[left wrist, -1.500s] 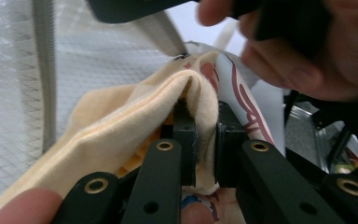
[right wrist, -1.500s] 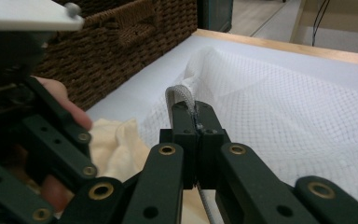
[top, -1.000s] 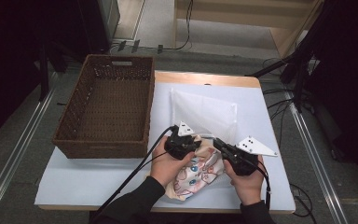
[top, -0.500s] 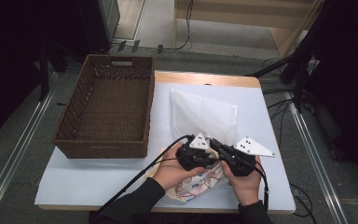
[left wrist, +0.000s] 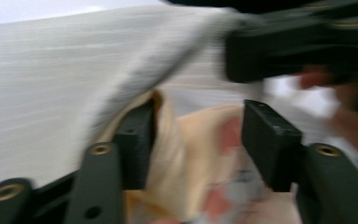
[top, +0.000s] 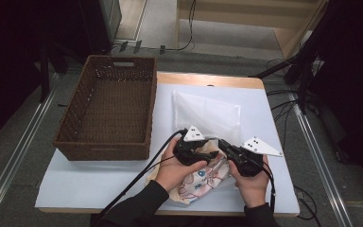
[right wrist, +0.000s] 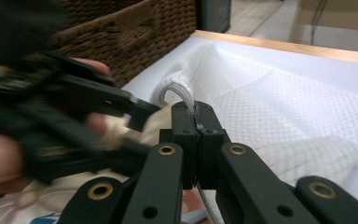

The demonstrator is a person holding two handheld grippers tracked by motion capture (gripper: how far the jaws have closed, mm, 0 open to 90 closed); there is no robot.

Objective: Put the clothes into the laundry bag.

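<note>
A wicker basket [top: 105, 113] is set at the table's [top: 94, 182] left side, and nothing is seen inside it. Beside it a white mesh bag [top: 207, 112] is laid flat, its near edge lifted. That edge's grey hem is pinched between the closed jaws of the right gripper [right wrist: 196, 122]. A printed cloth [top: 199, 182] is bunched at the bag's mouth, partly under the lifted edge. The left gripper's [left wrist: 196, 137] jaws have just been opening; the cloth is seen between them, unpressed.

Wicker basket [top: 105, 113] blocking table's [top: 90, 184] left; free room btm-left.
</note>
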